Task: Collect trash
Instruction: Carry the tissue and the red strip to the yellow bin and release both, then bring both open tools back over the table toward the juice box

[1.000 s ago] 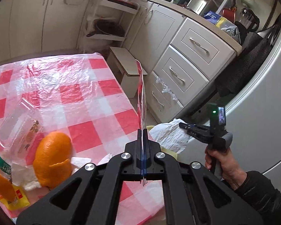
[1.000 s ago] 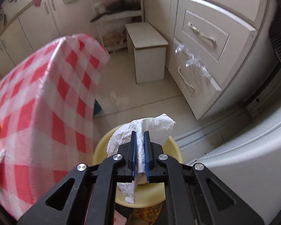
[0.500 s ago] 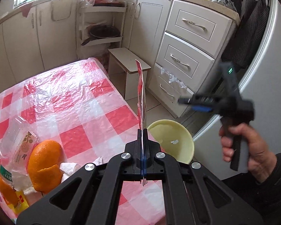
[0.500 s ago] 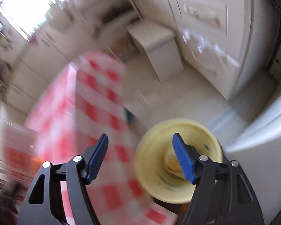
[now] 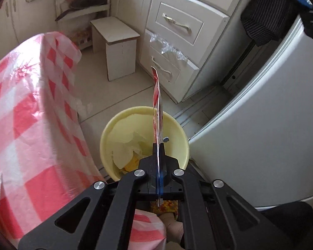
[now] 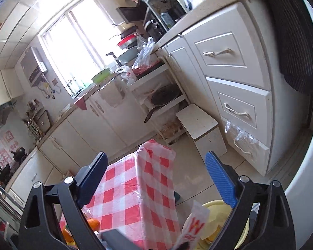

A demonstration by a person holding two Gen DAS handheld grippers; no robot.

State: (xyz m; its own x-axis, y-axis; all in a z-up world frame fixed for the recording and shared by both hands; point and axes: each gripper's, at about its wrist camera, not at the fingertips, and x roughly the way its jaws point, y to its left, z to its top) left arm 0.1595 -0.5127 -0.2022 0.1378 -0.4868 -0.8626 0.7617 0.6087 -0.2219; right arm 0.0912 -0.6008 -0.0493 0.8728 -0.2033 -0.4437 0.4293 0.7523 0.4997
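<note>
My left gripper [image 5: 159, 145] is shut on a thin red and white wrapper [image 5: 157, 104], which stands edge-on above the yellow bin [image 5: 114, 123] on the floor. A crumpled white tissue [image 5: 127, 143] lies inside the bin on yellowish scraps. My right gripper [image 6: 156, 156] is higher up, its jaws opening wide with nothing between them. In the right wrist view, the wrapper [image 6: 195, 227] and the bin's rim [image 6: 216, 205] show at the bottom. Orange peel [image 6: 91, 223] lies on the table.
The table under a red and white checked cloth [image 5: 31, 108] stands left of the bin. A small white stool [image 5: 119, 48], white drawers [image 5: 177, 27] and a white fridge [image 5: 260, 125] close in the floor around it.
My right gripper let the white tissue drop into the bin, opened wide and rose, tilting up toward the kitchen. My left gripper carried the wrapper from over the table to over the bin.
</note>
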